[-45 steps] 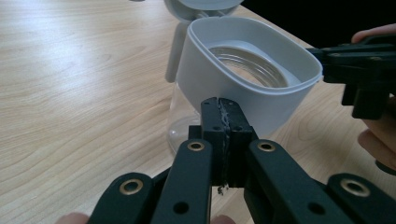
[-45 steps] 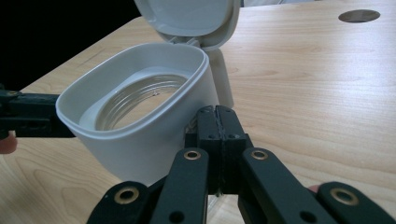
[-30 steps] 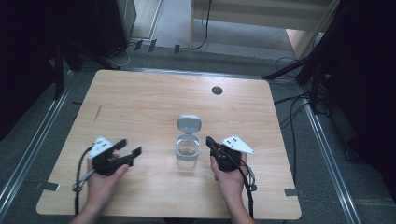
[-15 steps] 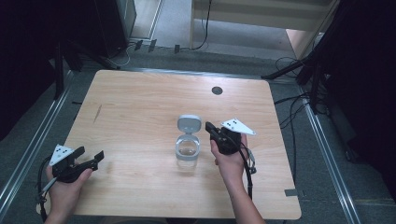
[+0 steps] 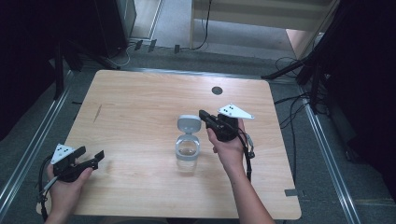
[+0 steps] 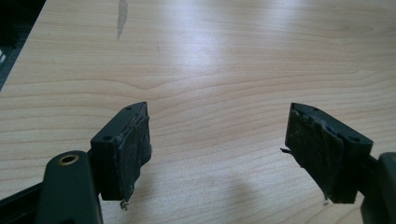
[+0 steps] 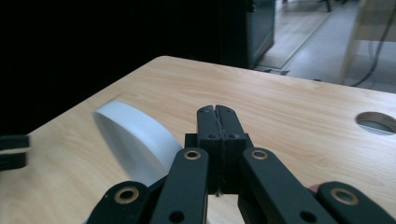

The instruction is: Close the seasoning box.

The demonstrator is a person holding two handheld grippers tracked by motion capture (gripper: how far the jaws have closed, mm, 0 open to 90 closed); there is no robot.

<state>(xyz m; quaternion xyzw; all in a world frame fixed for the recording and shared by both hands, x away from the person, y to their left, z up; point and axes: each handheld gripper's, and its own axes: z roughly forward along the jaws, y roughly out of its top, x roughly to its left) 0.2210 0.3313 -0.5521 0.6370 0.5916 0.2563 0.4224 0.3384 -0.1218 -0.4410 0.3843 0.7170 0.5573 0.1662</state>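
Note:
A clear glass jar (image 5: 187,151) stands open near the middle of the wooden table (image 5: 140,107). Its grey-white lid (image 5: 189,123) lies just behind it. My right gripper (image 5: 203,115) is shut with nothing in it, its tips just right of the lid. In the right gripper view the closed jaws (image 7: 217,112) point past the lid (image 7: 133,135), which sits to their left. My left gripper (image 5: 93,152) is held open at the table's front left, far from the jar. In the left gripper view its pads (image 6: 133,149) stand wide apart over bare wood.
A round cable hole (image 5: 216,90) is at the table's back right, also seen as the hole (image 7: 376,122) in the right gripper view. A dark streak (image 5: 96,113) marks the wood at left. Cables and stand legs lie on the floor around the table.
My left gripper has drawn back from beside the jar to the table's front-left corner. My right gripper has moved away from the person, up beside the lid.

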